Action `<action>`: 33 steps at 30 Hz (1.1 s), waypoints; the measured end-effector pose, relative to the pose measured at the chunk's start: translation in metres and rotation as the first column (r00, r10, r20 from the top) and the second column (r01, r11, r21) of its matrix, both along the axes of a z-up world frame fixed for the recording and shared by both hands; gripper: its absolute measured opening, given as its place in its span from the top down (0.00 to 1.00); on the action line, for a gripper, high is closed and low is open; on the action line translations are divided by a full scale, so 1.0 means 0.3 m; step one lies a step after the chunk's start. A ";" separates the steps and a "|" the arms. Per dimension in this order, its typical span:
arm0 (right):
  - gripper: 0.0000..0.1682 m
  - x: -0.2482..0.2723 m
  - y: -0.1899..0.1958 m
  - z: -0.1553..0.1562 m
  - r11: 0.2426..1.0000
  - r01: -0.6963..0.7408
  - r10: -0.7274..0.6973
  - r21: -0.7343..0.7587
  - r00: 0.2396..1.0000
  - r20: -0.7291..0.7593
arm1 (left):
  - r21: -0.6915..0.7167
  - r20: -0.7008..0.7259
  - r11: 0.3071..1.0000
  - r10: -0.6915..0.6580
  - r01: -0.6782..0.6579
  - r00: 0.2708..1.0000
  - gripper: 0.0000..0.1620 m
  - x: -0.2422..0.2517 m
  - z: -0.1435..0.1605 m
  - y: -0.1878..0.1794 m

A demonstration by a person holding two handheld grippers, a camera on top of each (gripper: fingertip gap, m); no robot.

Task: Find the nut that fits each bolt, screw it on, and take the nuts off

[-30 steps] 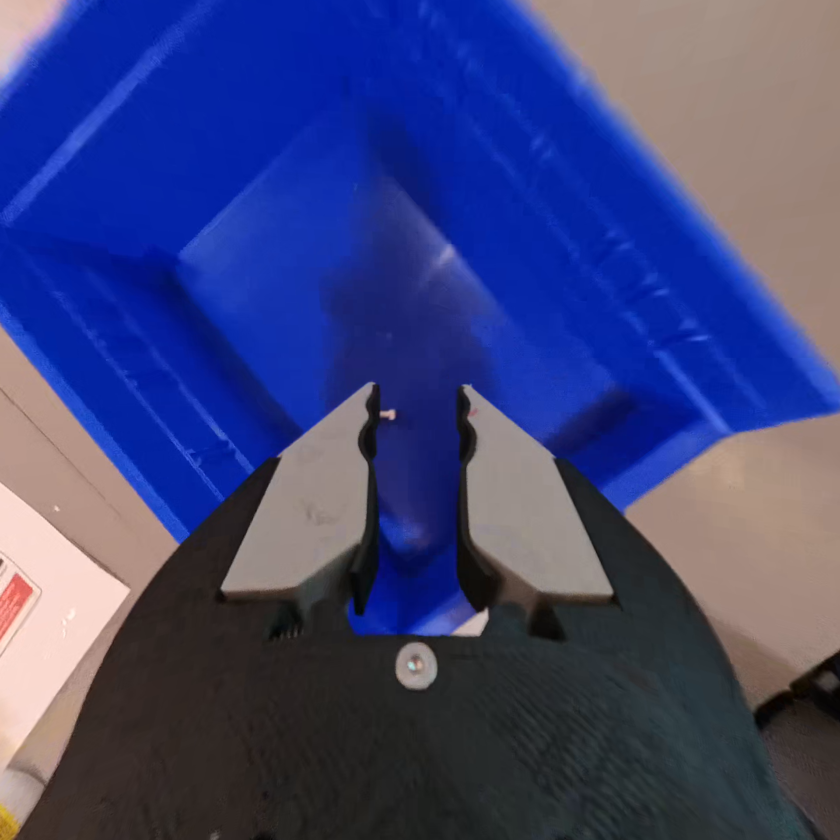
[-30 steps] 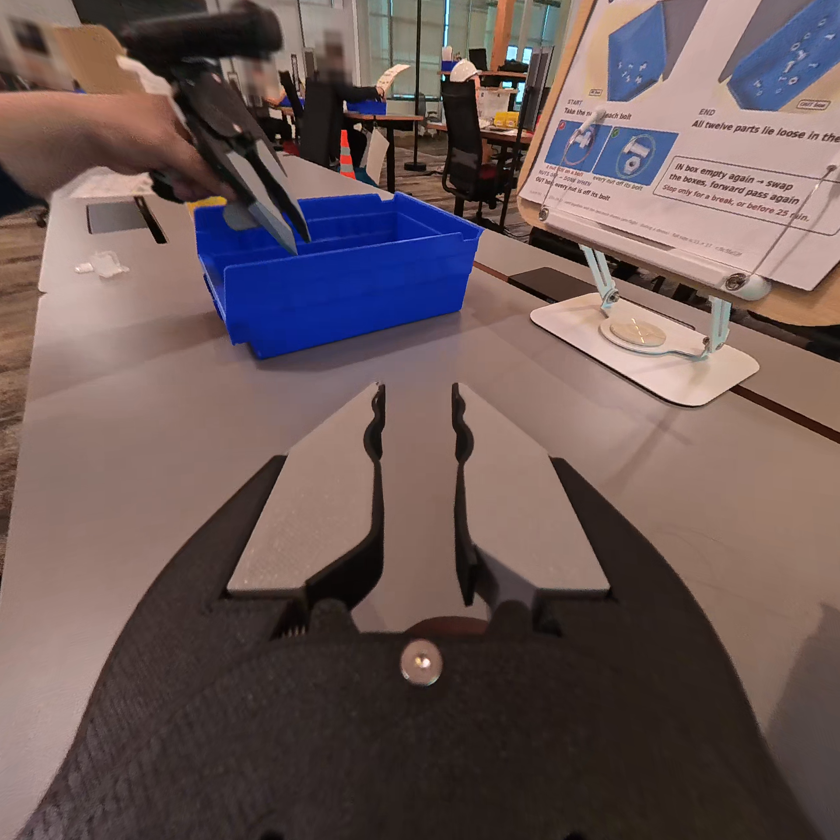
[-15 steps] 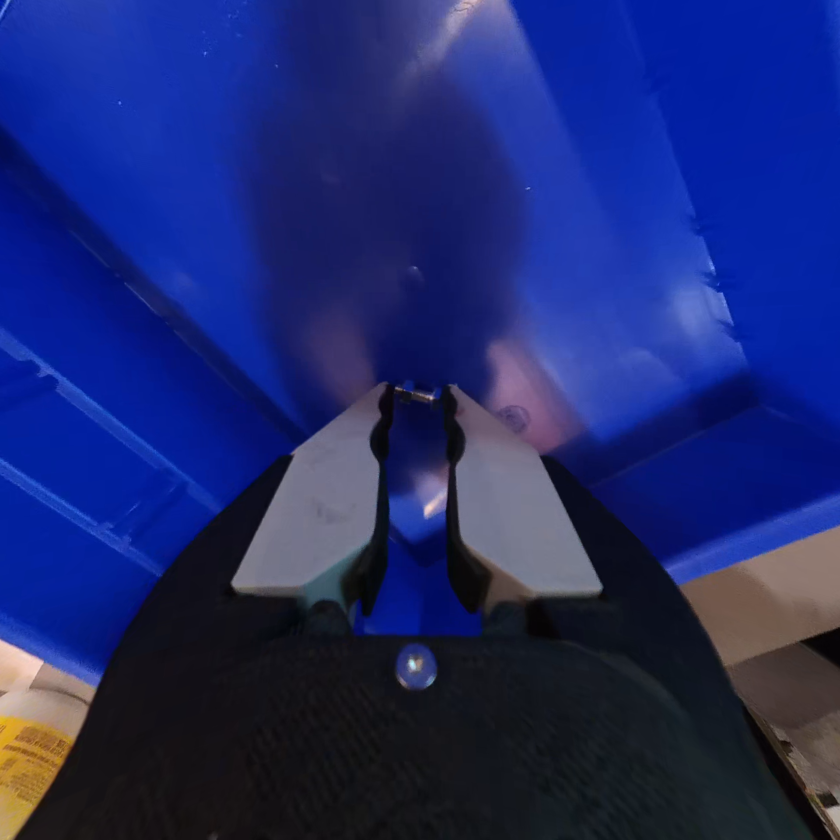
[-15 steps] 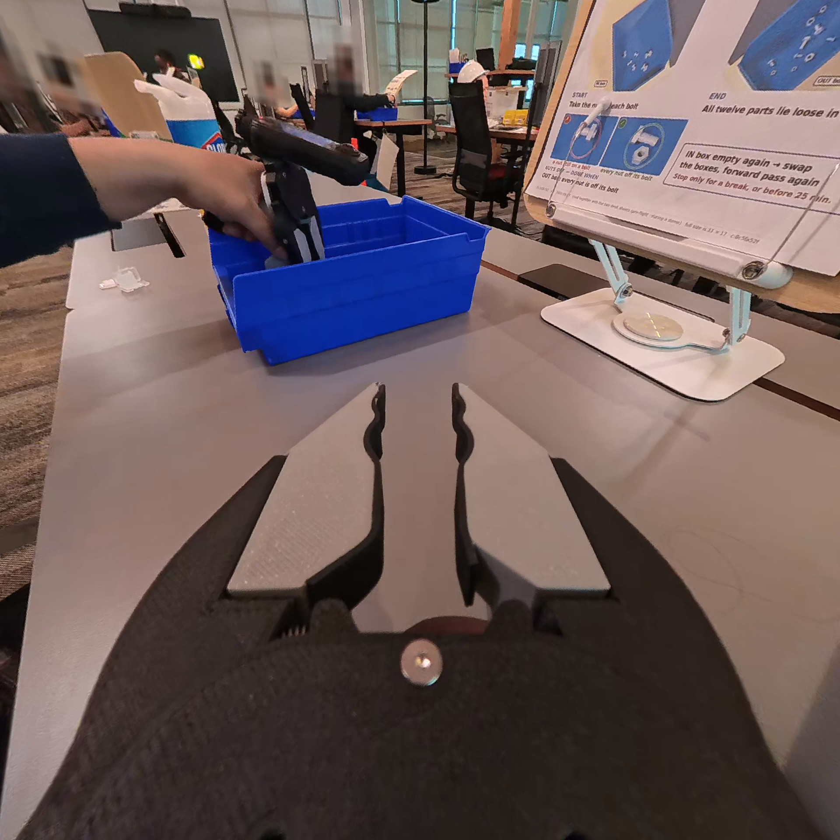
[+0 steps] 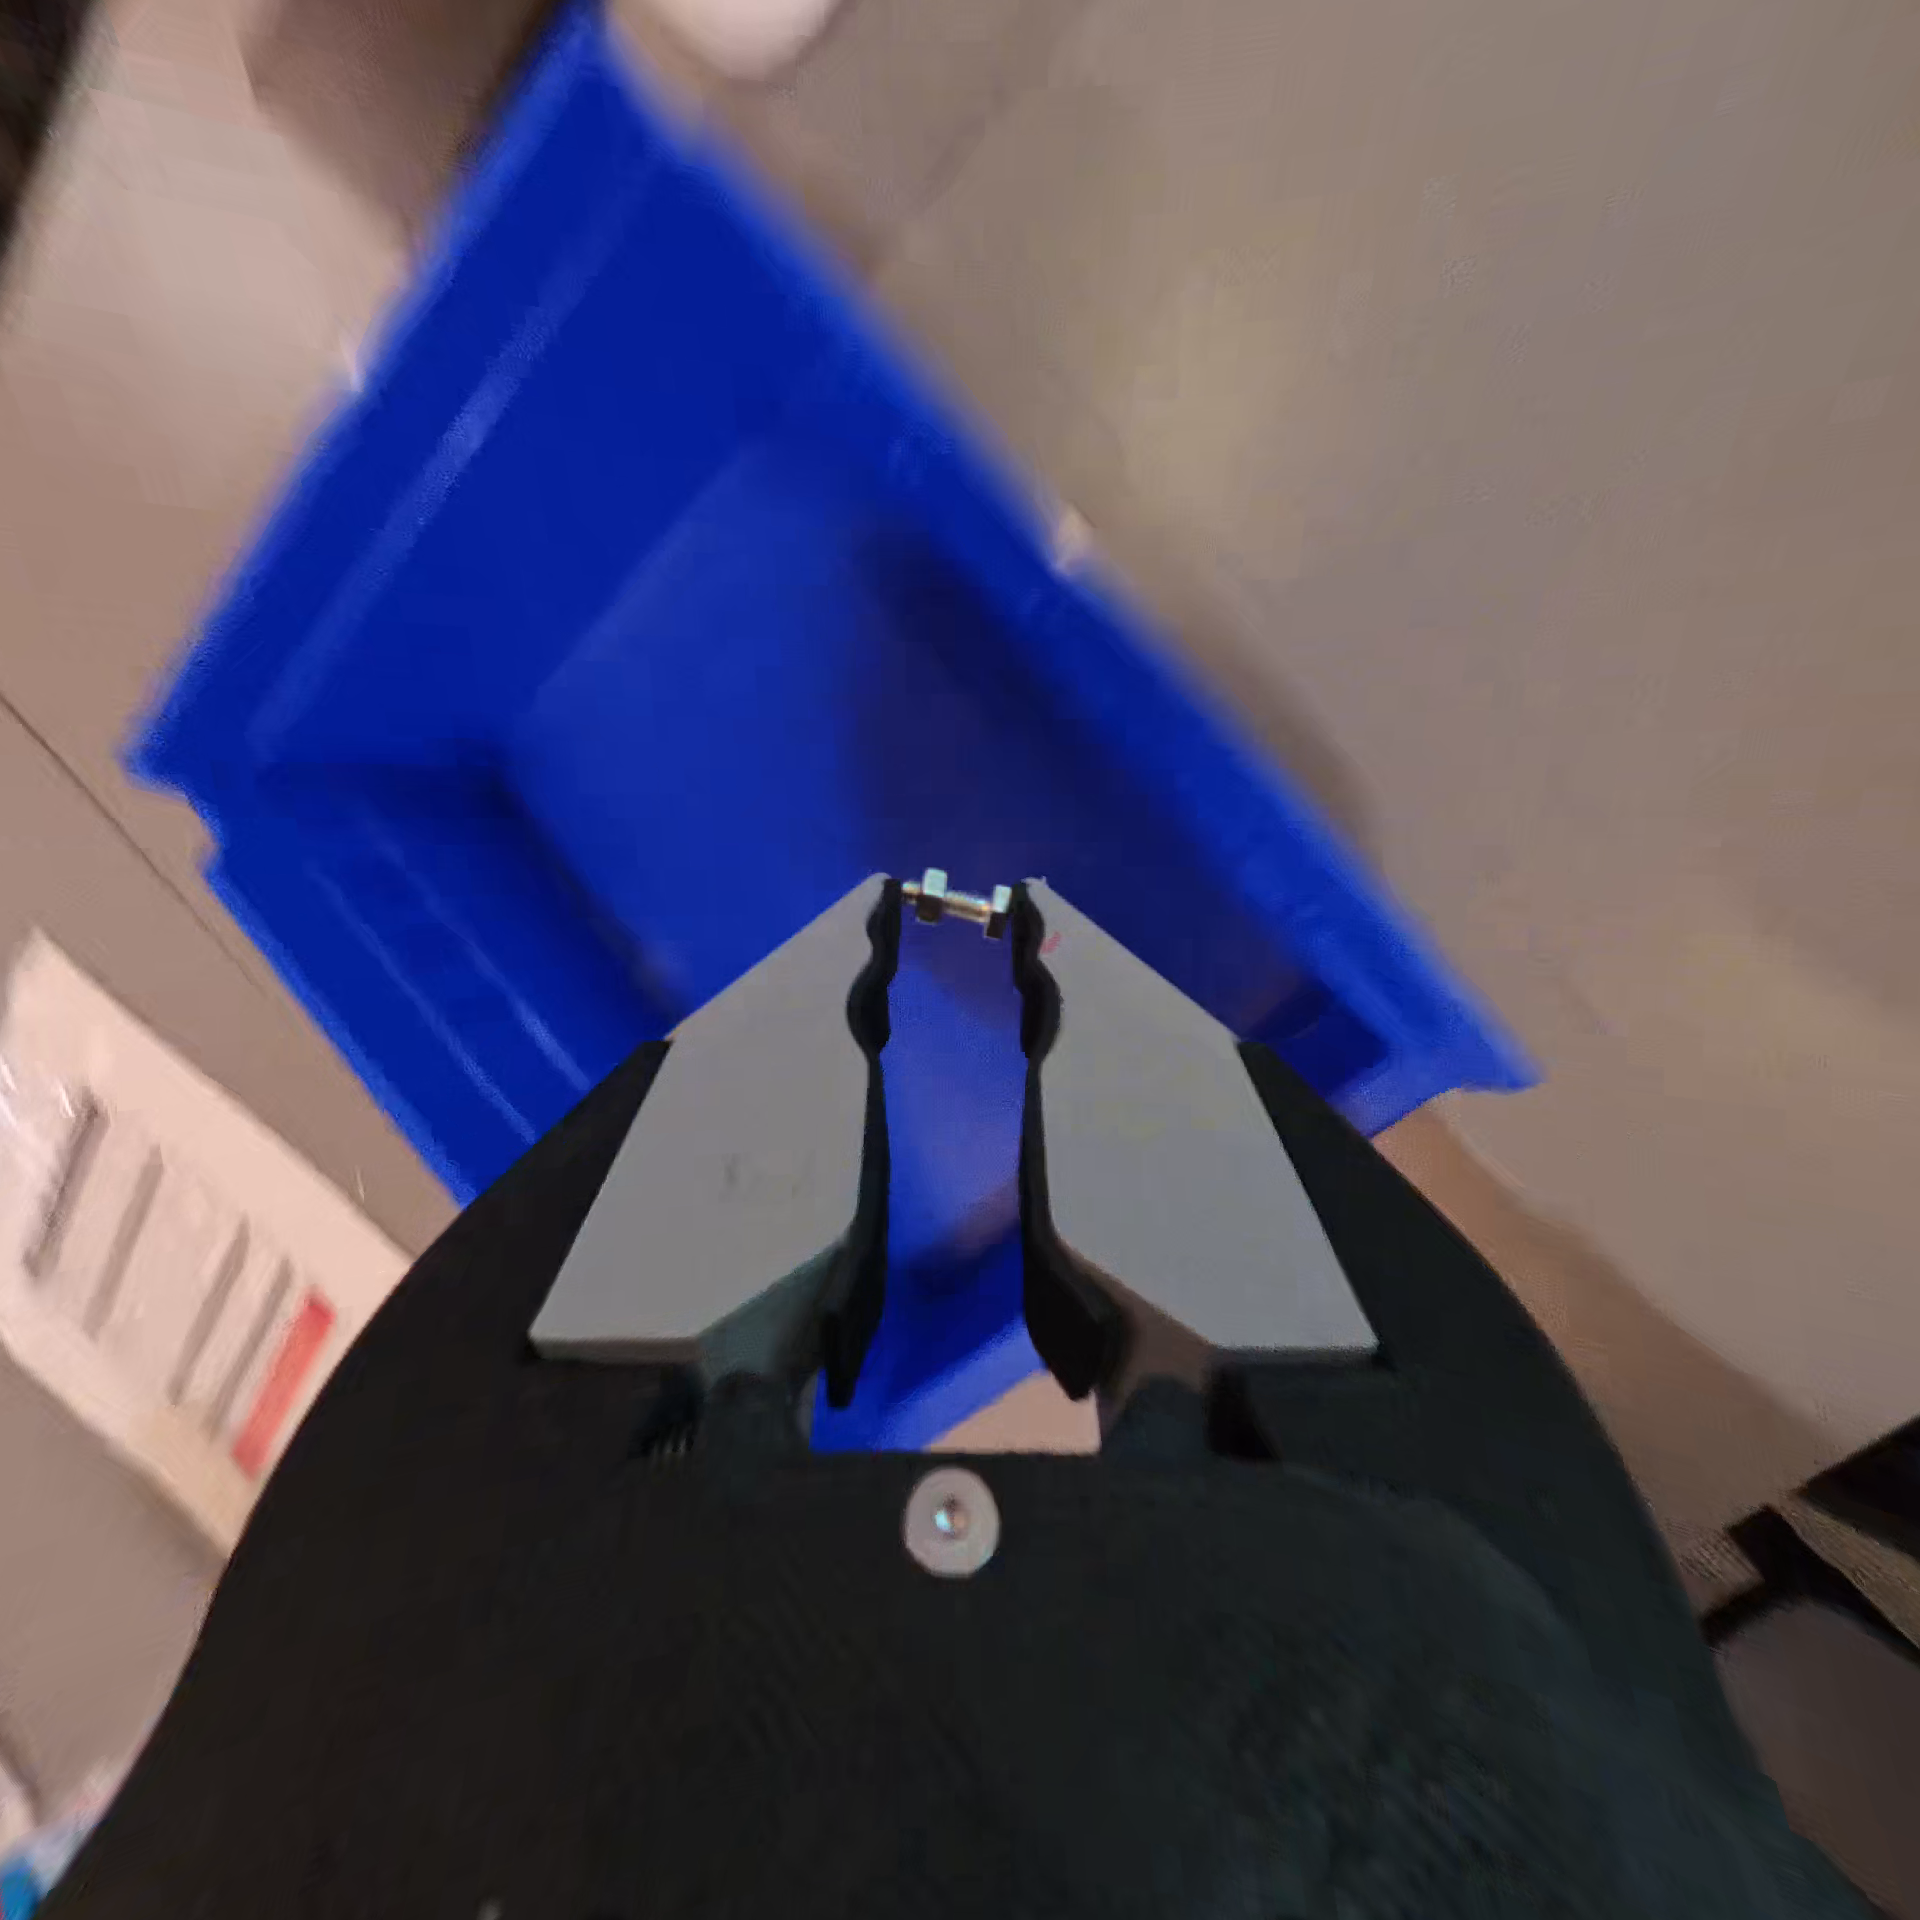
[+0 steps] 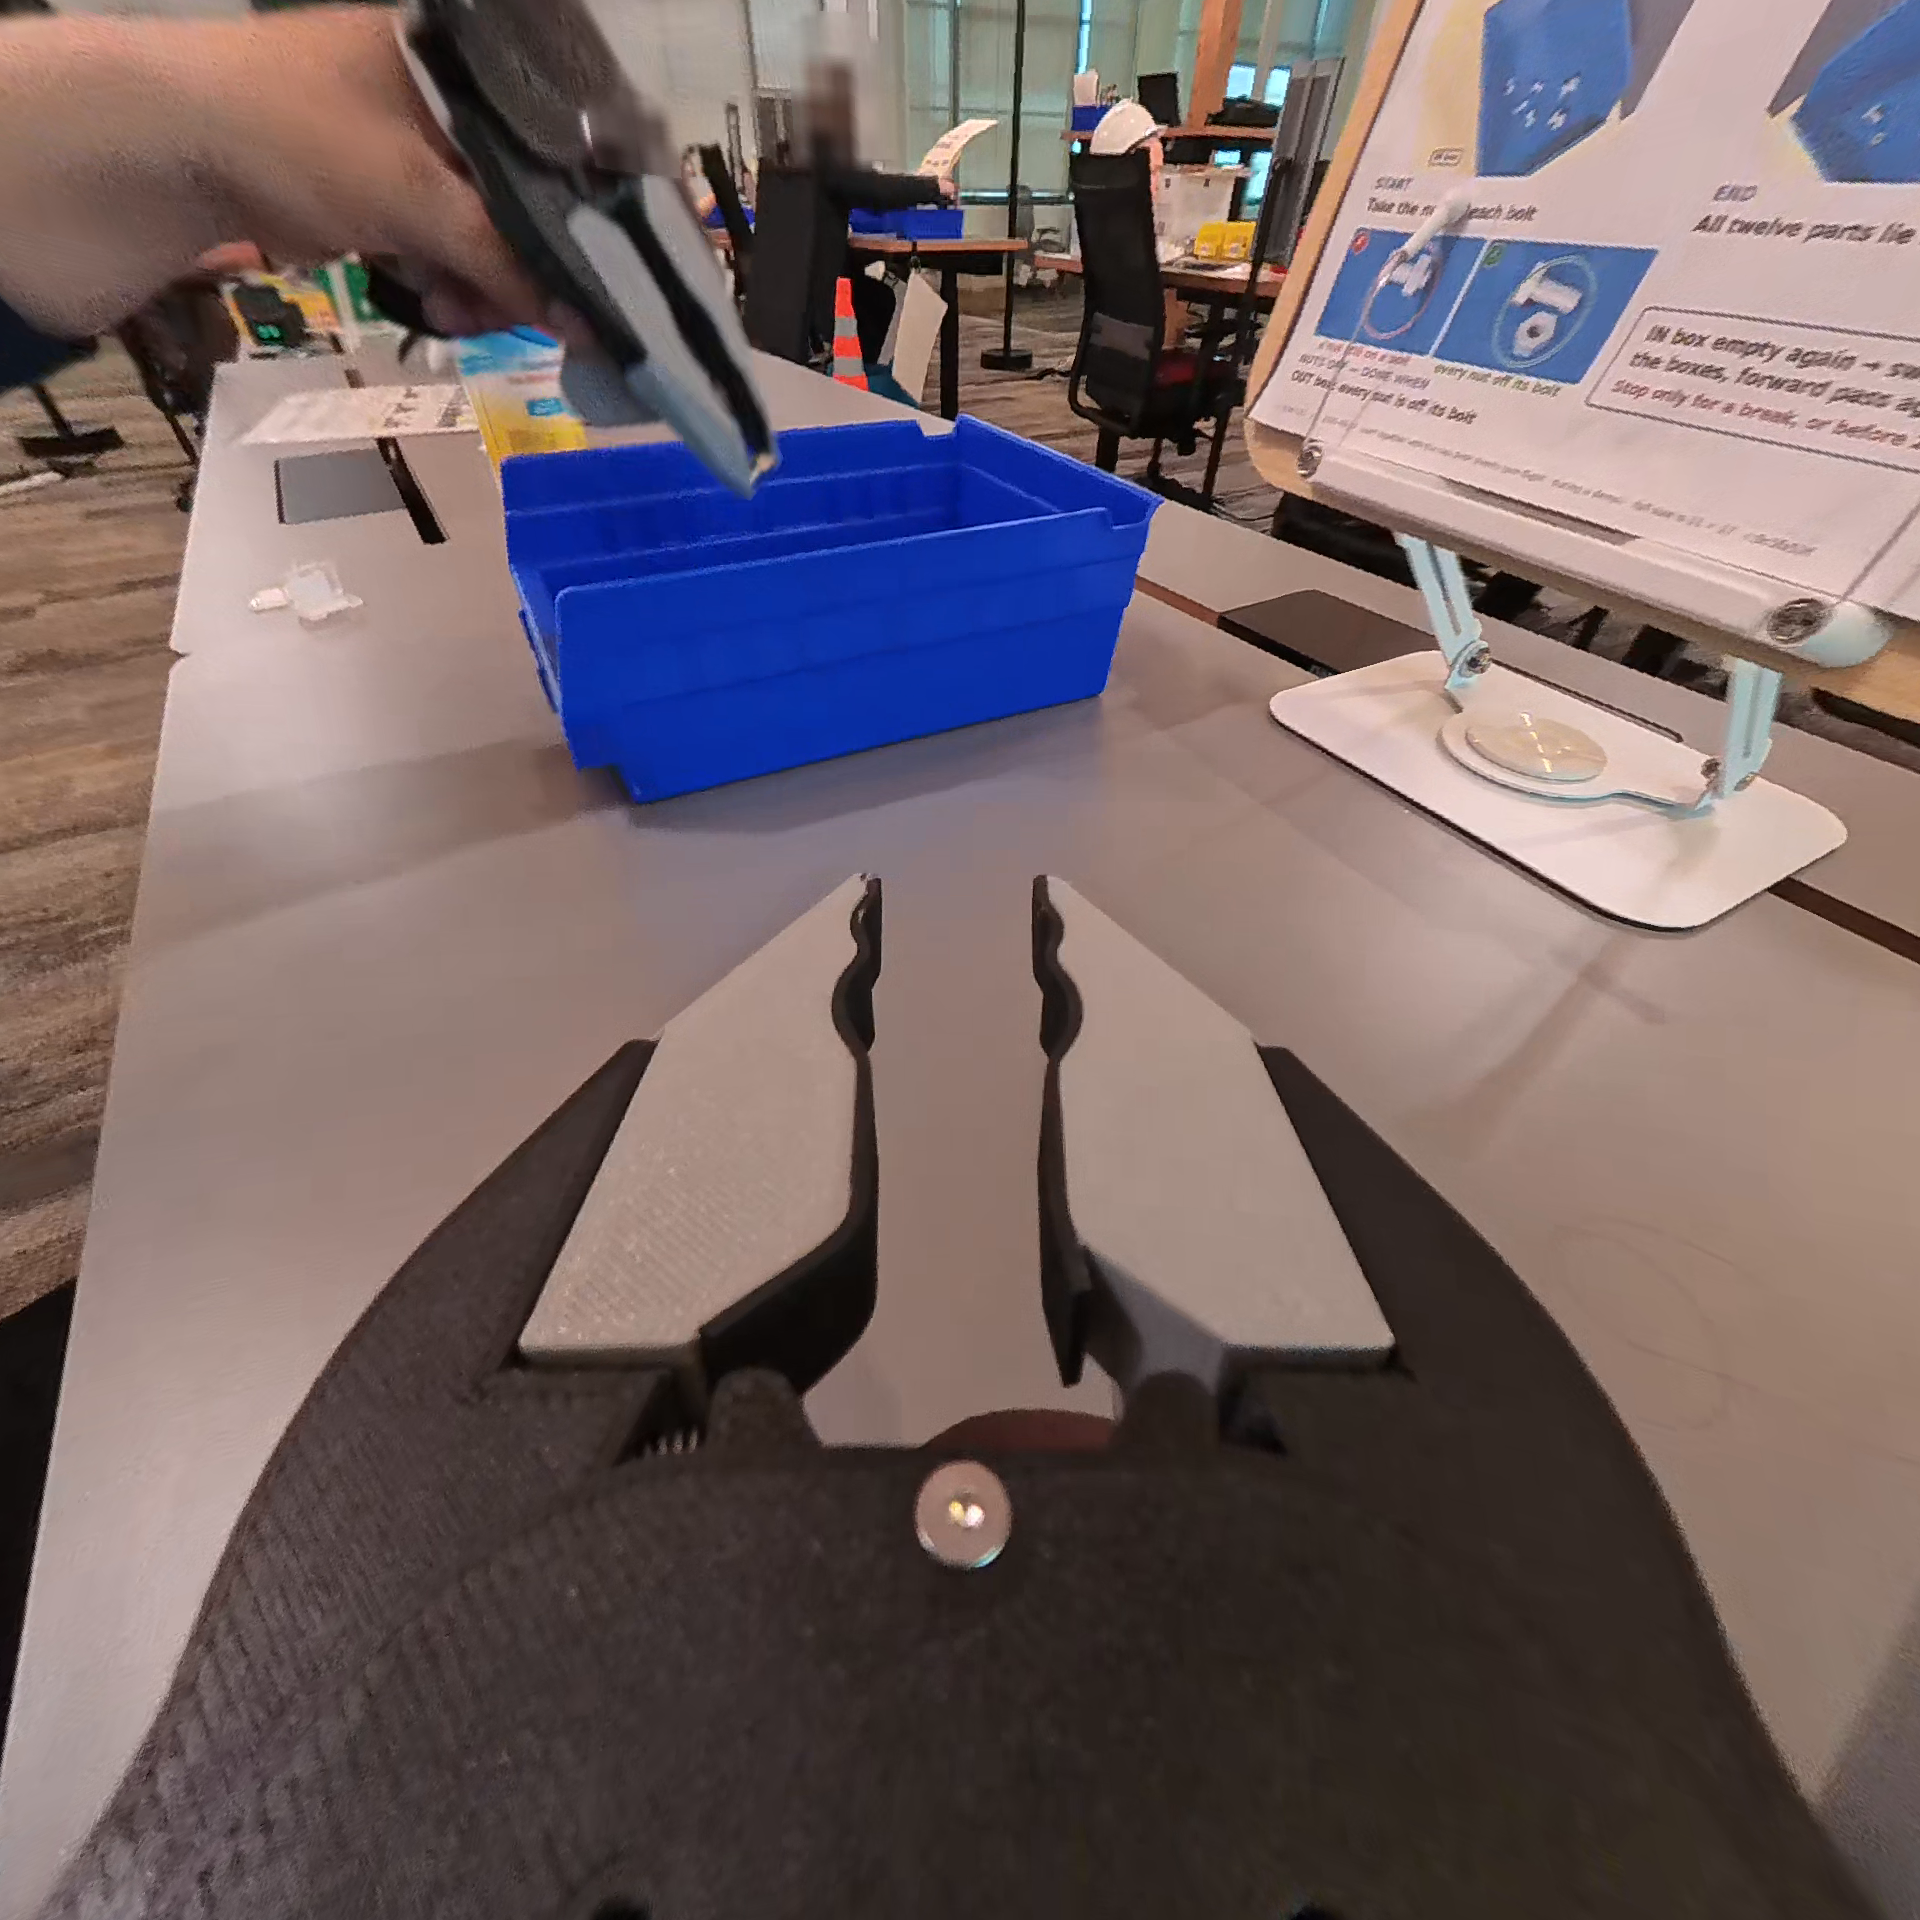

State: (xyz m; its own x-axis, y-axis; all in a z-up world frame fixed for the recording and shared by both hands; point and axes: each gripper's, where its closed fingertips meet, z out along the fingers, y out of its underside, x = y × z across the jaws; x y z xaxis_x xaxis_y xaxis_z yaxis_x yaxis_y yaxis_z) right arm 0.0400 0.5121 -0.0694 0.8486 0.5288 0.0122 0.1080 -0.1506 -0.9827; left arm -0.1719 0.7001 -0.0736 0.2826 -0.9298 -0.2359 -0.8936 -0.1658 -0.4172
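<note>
- Left claw (image 5: 957, 906) clamped endwise on a small bolt (image 5: 958, 910) with nut, above the blue bin (image 5: 644, 665);
- Right claw (image 6: 956, 904) parted, empty, over the tabletop (image 6: 1455, 1091);
- Step, likely: unscrewing; next needs right claw gripping the nut.

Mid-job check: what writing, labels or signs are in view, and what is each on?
I won't quote wording; here is what bears it.
Instruction sheet on the white stand: printed headings and captions, legible.
Paper sheet on the far table end: too small to read.
Yellow-and-blue carton behind the blue bin: blurred.
White sheet with red patch, left wrist view: blurred.
Blue bin: none visible.
</note>
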 end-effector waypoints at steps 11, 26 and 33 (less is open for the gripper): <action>0.84 -0.071 -0.085 0.082 0.929 -0.364 0.304 -0.058 0.846 -0.437 | 0.595 0.366 0.676 -0.710 0.436 0.601 0.88 0.570 0.100 -0.646; 0.96 -0.142 -0.114 0.040 0.863 -0.492 0.392 -0.113 0.794 -0.465 | 0.705 0.326 0.525 -0.837 0.476 0.440 0.88 0.635 0.044 -0.782; 0.96 -0.096 -0.063 0.022 0.925 -0.363 0.294 -0.115 0.873 -0.389 | 0.632 0.429 0.634 -0.765 0.445 0.480 0.89 0.643 0.015 -0.735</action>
